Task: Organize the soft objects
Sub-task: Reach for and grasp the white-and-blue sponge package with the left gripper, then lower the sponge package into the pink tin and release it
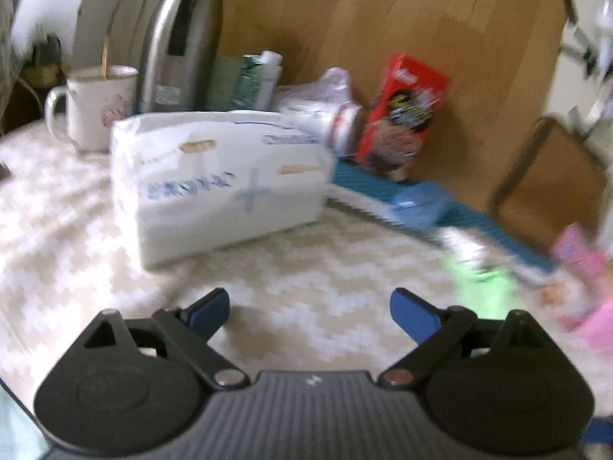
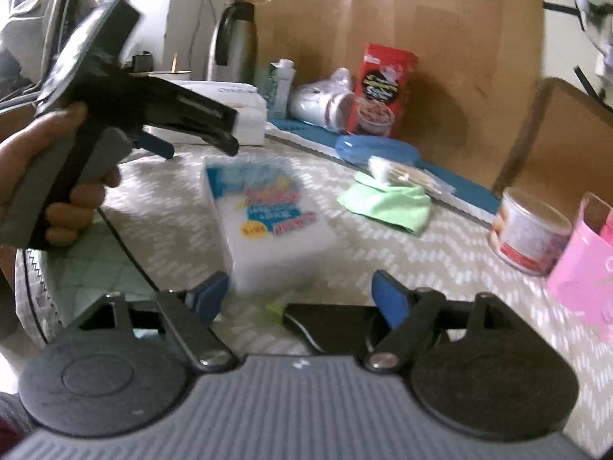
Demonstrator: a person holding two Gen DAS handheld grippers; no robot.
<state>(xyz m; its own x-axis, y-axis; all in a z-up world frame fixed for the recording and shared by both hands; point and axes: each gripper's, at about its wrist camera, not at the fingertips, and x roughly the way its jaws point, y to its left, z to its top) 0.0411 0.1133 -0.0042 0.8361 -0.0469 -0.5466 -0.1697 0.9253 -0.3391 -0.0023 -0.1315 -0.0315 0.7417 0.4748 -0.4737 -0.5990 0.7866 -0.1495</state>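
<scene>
Left claw spread, empty | right claw spread; white pack ahead (untouched)

Zigzag-cloth table: white sponge pack, green cloth, tin can (rt side), mug.

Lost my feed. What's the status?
Left gripper open, empty, facing white pack. Right gripper open, empty, sponge pack just ahead on table. Green cloth loose beyond. Nothing blocking.
</scene>
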